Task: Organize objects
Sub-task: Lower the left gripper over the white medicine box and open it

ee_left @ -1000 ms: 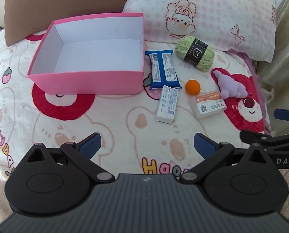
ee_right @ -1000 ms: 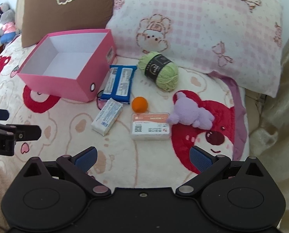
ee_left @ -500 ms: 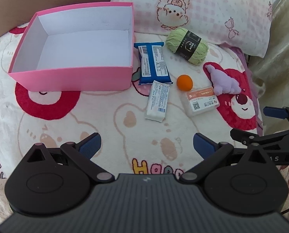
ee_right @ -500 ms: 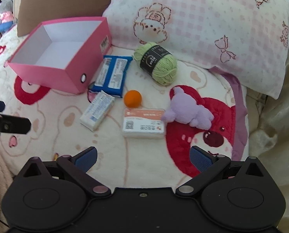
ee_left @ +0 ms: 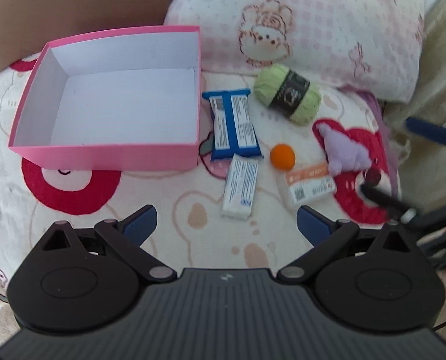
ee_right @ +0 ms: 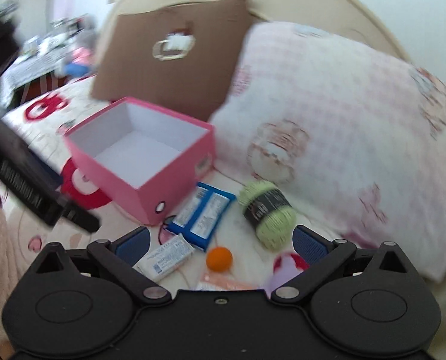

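An empty pink box (ee_left: 109,150) (ee_right: 169,180) with white inside sits on the bed. To its right lie a blue packet (ee_left: 233,129) (ee_right: 202,213), a white packet (ee_left: 241,190) (ee_right: 166,258), an orange ball (ee_left: 282,156) (ee_right: 219,258), a green yarn ball (ee_left: 287,93) (ee_right: 266,210), a purple plush toy (ee_left: 344,153) and an orange-labelled clear case (ee_left: 311,184). My left gripper (ee_left: 226,223) is open and empty, near the white packet. My right gripper (ee_right: 220,244) is open and empty, low over the orange ball.
A pink checked pillow (ee_left: 313,21) (ee_right: 343,120) and a brown pillow (ee_left: 73,6) (ee_right: 169,51) lean at the bed's head. The bed edge and a beige curtain (ee_left: 439,90) lie to the right. Furniture with clutter (ee_right: 43,48) stands far left.
My right gripper has dropped down and forward toward the objects and tilted up; its view is blurred. My left gripper has moved a little closer to the items.
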